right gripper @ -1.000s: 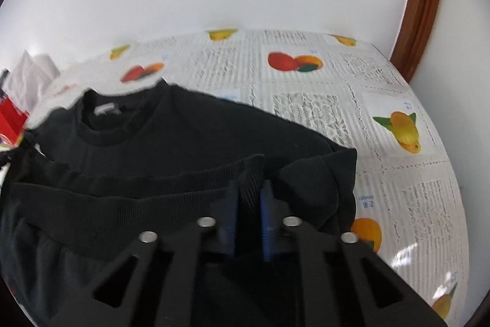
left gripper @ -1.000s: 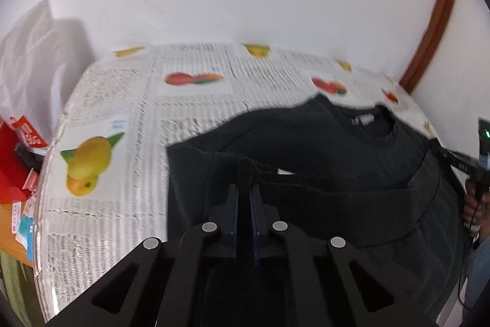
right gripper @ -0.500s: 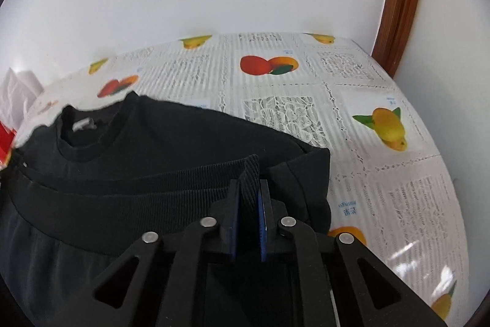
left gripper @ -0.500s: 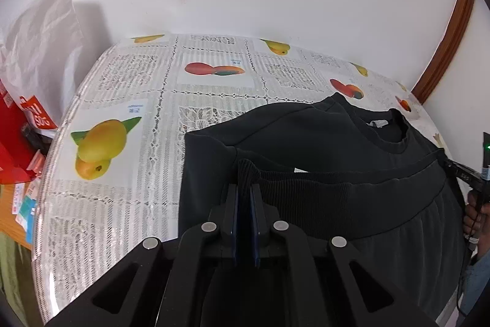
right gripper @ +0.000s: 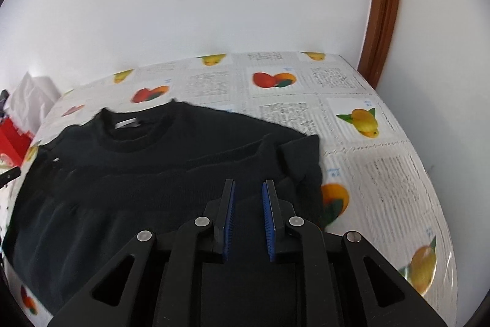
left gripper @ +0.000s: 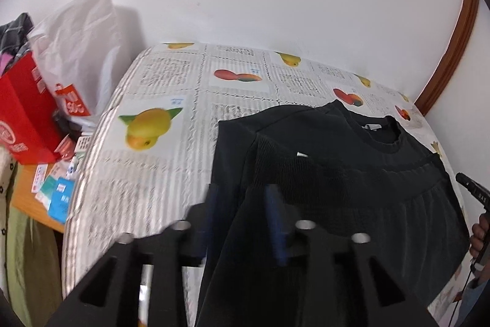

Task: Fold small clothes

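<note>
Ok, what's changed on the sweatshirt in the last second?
Both grippers let go: the left gripper and right gripper, each pinching the ribbed hem before, now stand open and drawn back. The black sweatshirt stays folded hem-up below the collar on the fruit-print tablecloth.

Both views are evenly and brightly lit. Strong barrel distortion and dark corner vignetting are seen. The left gripper (left gripper: 242, 198) and nearby tablecloth (left gripper: 147, 173) are smeared by motion blur. Glare is caught on the tablecloth's near-right edge (right gripper: 441, 268).
</note>
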A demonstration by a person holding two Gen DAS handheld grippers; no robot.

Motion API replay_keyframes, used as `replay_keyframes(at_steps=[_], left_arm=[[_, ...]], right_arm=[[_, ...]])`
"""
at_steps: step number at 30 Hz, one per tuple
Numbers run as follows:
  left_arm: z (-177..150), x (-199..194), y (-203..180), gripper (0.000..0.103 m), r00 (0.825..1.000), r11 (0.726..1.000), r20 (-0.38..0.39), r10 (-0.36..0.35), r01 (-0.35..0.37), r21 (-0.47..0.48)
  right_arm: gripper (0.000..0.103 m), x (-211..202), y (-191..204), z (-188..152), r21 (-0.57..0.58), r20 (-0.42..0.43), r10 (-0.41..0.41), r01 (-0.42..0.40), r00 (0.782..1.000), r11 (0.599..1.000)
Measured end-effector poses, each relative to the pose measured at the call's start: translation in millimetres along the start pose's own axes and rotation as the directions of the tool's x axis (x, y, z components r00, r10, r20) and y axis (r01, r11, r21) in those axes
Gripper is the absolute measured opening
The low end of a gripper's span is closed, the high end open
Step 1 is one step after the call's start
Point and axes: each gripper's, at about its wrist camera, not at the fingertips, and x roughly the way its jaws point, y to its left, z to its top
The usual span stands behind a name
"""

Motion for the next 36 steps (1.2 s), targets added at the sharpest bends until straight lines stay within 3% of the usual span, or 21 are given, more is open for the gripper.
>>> replay_keyframes(at_steps=[2,6,8,10,13,21,27,30,36], left_arm=[[-9,-13,4,0.053,1.0,1.0,0.02,0.002,-0.001,-0.005],[-28,-35,15,0.055,1.0,1.0,0.021,0.008,-0.008,-0.017],[-37,-42,22,0.056,1.0,1.0,0.008,0.014,-0.013,-0.027],[-47,-49,32,0.057,1.0,0.999,-0.001,0.017,-0.017,-0.034],[-60,-55,48,0.059,1.0,0.998,-0.014,0.027,-0.027,-0.05],[-84,-76,92,0.063,0.999,0.995,-0.021,0.028,-0.029,-0.095],[-98,-83,117,0.066,0.999,0.988,-0.005,-0.032,0.031,-0.148],[-102,-80,119,0.066,0.999,0.988,-0.009,-0.05,0.048,-0.145],[-105,-79,123,0.066,0.997,0.984,0.005,-0.082,0.081,-0.158]], right_arm=[[0.018,-10,12,-8,-0.009,0.008,-0.002,0.002,1.0,1.0],[0.019,-27,52,-28,-0.04,-0.02,0.061,-0.061,0.998,0.997],[0.027,-32,73,-37,-0.051,-0.024,0.09,-0.092,0.996,0.994],[0.042,-36,102,-48,-0.067,-0.022,0.133,-0.135,0.991,0.989],[0.044,-42,153,-67,-0.115,-0.019,0.18,-0.181,0.983,0.977],[0.051,-56,298,-124,-0.274,-0.079,0.357,-0.365,0.931,0.89],[0.056,-67,361,-160,-0.387,-0.131,0.425,-0.441,0.896,0.81],[0.061,-68,382,-174,-0.44,-0.136,0.412,-0.428,0.901,0.79],[0.067,-59,417,-188,-0.566,-0.096,0.28,-0.284,0.955,0.774]])
